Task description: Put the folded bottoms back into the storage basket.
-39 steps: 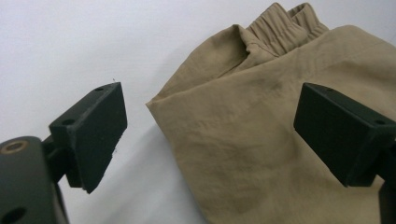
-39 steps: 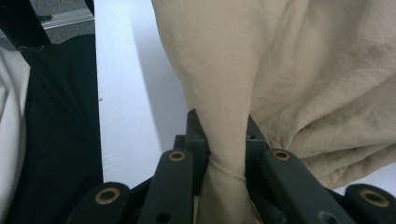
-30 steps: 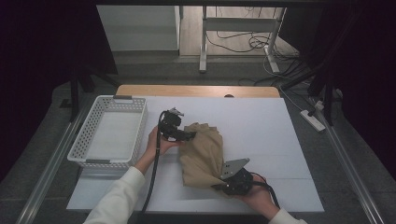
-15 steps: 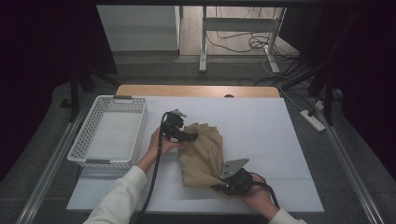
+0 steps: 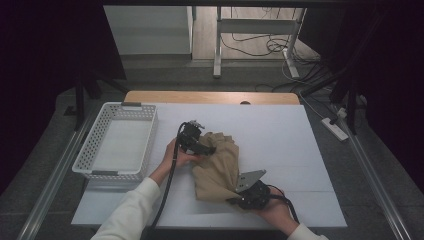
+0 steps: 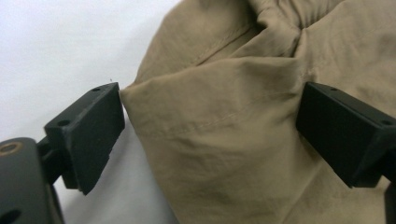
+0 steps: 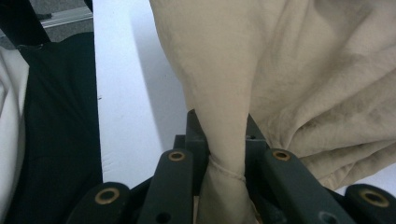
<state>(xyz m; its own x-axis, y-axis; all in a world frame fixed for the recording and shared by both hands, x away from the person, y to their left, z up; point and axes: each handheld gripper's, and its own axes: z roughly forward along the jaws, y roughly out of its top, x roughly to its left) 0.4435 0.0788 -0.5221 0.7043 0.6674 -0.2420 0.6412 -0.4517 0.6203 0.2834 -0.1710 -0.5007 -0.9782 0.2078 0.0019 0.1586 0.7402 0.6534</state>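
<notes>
I am working a tan cloth point(image 5: 217, 167), lying bunched on the white table point(image 5: 280, 135) just right of the white basket point(image 5: 120, 142). Judging by the folds, it is light, limp and soft; it should sag wherever unsupported, so hems and corners look like the best holds. The right gripper point(image 7: 227, 140), at the cloth's near edge, is pinching a gathered fold of it tight. The left gripper point(image 6: 210, 121), at the cloth's basket-side edge, is standing wide apart, its jaws flanking a seamed bulge, one jaw apparently brushing the fabric without clamping.
</notes>
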